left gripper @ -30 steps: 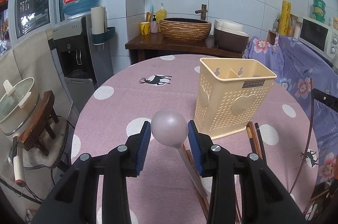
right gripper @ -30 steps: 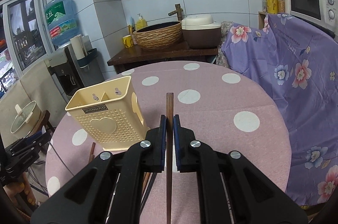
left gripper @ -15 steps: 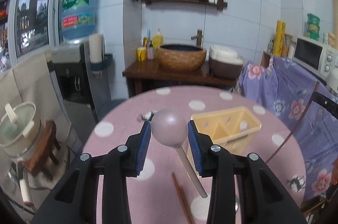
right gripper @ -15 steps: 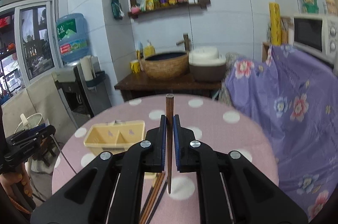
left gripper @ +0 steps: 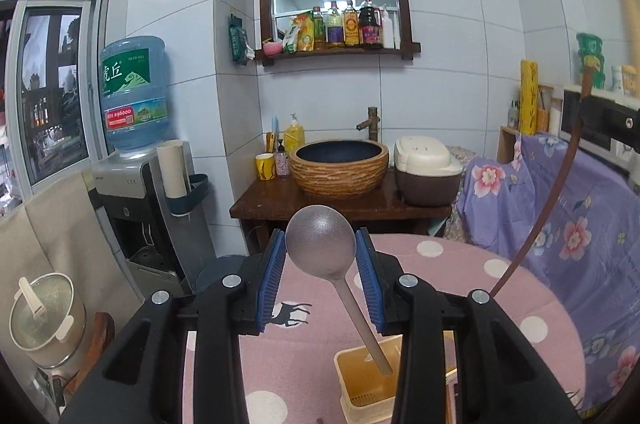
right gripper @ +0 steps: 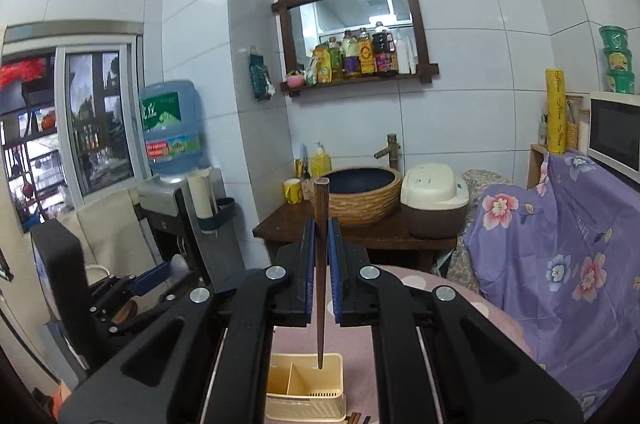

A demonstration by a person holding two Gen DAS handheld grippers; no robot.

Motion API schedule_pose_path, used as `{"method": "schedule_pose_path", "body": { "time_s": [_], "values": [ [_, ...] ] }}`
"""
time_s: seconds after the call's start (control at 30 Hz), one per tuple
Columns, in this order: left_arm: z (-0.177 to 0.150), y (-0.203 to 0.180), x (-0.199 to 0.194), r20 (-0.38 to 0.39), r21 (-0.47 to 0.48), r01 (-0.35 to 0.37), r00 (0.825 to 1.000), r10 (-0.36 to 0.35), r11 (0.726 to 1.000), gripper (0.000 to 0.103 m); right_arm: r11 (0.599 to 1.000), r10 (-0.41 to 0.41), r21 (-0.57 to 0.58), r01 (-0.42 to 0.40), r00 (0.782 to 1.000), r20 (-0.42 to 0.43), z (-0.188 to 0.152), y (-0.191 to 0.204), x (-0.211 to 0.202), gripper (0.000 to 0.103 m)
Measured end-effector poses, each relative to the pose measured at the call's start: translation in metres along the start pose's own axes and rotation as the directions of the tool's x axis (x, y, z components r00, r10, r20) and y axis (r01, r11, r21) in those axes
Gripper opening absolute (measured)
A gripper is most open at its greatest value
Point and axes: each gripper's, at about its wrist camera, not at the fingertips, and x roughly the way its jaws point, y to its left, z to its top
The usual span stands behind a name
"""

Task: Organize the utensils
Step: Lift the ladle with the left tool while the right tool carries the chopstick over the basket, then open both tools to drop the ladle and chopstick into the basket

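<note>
My left gripper (left gripper: 320,264) is shut on the bowl of a grey spoon (left gripper: 320,240), pinched between the blue pads. The spoon's handle slants down, and its tip hangs over the open top of the cream utensil holder (left gripper: 362,410) on the table. My right gripper (right gripper: 321,256) is shut on a dark brown chopstick (right gripper: 320,208) held upright. Its thin end hangs just above the right compartment of the holder (right gripper: 304,410). In the left wrist view the same chopstick (left gripper: 556,192) curves down at the right edge.
The round table (left gripper: 460,264) has a pink polka-dot cloth. More chopsticks (right gripper: 356,418) lie beside the holder. Behind stand a water dispenser (left gripper: 132,184), a woven basin (left gripper: 338,168), a rice cooker (left gripper: 426,172) and a purple floral cover (left gripper: 560,216).
Both grippers have risen with their utensils. The holder has dropped to the bottom of both views and is now seen from above, under the spoon handle and the chopstick tip.
</note>
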Motion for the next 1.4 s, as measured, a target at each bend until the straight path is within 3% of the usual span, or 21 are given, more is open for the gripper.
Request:
{"method": "schedule_pose_path", "body": {
  "time_s": [0.37, 0.87, 1.07, 1.17, 1.23, 1.4],
  "values": [
    [-0.07, -0.02, 0.045, -0.12, 0.017, -0.003, 0.993, 0.005, 1.0, 0.036, 0.999, -0.005, 0.032, 0.011, 0.986, -0.168, -0.095, -0.003, 0.059, 0.008],
    [-0.097, -0.031, 0.056, -0.169, 0.07, 0.018, 0.986, -0.006, 0.997, 0.038, 0.998, -0.013, 0.055, 0.022, 0.986, -0.165, -0.115, -0.017, 0.063, 0.008],
    [-0.101, -0.032, 0.046, -0.15, 0.082, 0.022, 0.989, -0.009, 0.996, 0.063, 0.999, -0.029, 0.038, 0.035, 0.987, -0.161, -0.118, -0.018, 0.06, 0.008],
    [-0.103, -0.027, 0.035, -0.139, 0.067, 0.032, 0.99, -0.023, 0.997, 0.072, 0.999, -0.032, 0.038, 0.038, 0.987, -0.156, -0.12, -0.018, 0.056, 0.023],
    [-0.106, -0.021, 0.026, -0.13, 0.046, 0.029, 0.991, -0.023, 0.999, 0.077, 0.998, -0.046, 0.023, 0.05, 0.99, -0.134, -0.122, -0.017, 0.048, 0.054],
    [-0.13, -0.003, 0.006, -0.171, -0.01, 0.015, 0.985, -0.016, 1.0, 0.081, 0.996, -0.084, -0.05, 0.08, 0.993, -0.083, -0.135, -0.011, 0.02, 0.059]
  ]
}}
